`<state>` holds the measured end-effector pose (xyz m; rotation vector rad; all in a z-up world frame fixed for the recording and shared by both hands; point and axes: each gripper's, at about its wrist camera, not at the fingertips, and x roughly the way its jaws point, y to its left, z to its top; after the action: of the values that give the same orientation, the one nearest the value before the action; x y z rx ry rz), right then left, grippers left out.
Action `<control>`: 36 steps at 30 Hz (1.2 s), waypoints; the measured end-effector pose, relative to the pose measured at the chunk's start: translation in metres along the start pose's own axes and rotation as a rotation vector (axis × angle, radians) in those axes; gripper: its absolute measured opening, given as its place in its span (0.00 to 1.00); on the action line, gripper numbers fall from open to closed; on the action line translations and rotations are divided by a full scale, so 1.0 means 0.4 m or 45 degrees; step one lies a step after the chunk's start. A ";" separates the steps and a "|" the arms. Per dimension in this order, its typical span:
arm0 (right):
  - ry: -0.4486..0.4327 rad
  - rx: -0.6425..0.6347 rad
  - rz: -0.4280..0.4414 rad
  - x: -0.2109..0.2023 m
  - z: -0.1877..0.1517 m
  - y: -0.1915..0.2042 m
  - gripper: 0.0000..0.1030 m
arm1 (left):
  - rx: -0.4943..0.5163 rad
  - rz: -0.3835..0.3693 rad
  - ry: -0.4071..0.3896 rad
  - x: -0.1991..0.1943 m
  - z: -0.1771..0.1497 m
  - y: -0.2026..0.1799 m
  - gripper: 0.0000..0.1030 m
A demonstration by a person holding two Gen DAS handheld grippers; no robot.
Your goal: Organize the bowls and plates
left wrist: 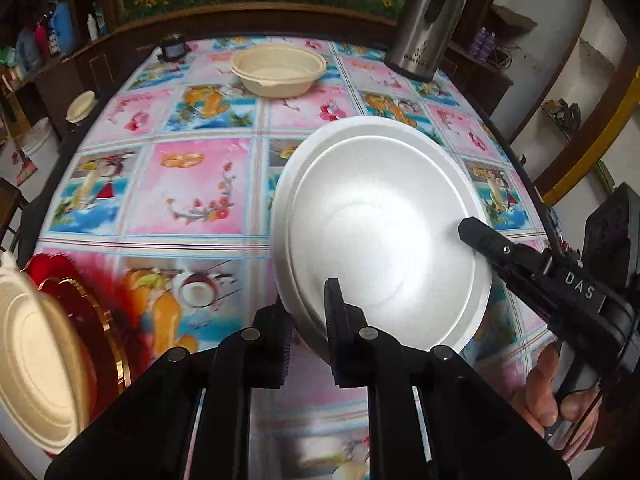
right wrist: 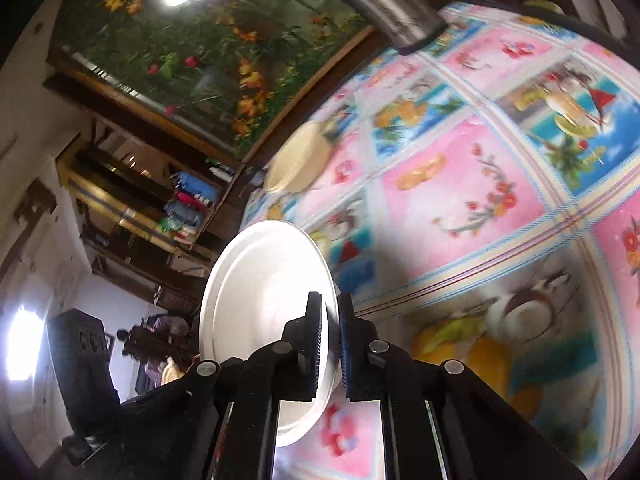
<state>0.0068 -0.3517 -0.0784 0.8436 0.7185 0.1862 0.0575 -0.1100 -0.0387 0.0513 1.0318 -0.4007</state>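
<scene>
A stack of white bowls (left wrist: 380,224) is held tilted above the table. My left gripper (left wrist: 310,312) is shut on its near rim. My right gripper (left wrist: 476,232) comes in from the right and grips the far right rim. In the right wrist view the right gripper (right wrist: 330,320) is shut on the white bowl's rim (right wrist: 256,300). A beige bowl (left wrist: 278,68) stands upright at the table's far side, and shows blurred in the right wrist view (right wrist: 300,156). Another beige bowl (left wrist: 36,364) is tilted at the near left over a red plate with a gold rim (left wrist: 84,312).
The table has a flowered pink and blue cloth (left wrist: 192,184). A steel thermos jug (left wrist: 428,20) stands at the far right corner. A small dark object (left wrist: 173,49) sits at the far left corner. Shelves and a white bucket (left wrist: 40,140) are beyond the left edge.
</scene>
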 end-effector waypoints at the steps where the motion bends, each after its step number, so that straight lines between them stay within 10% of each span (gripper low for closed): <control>1: -0.005 -0.026 0.007 -0.006 -0.007 0.025 0.08 | -0.007 0.010 -0.036 -0.029 -0.009 0.017 0.13; 16: 0.131 -0.340 0.194 0.106 -0.159 0.405 0.08 | -0.185 0.202 -0.332 -0.305 -0.120 0.336 0.13; 36: 0.365 -0.512 0.182 0.282 -0.338 0.550 0.07 | -0.316 0.342 -0.248 -0.275 -0.231 0.492 0.13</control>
<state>0.0313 -0.0745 -0.0338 0.4862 0.8521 0.5694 0.0005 0.1263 -0.0226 -0.0702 0.8611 -0.0302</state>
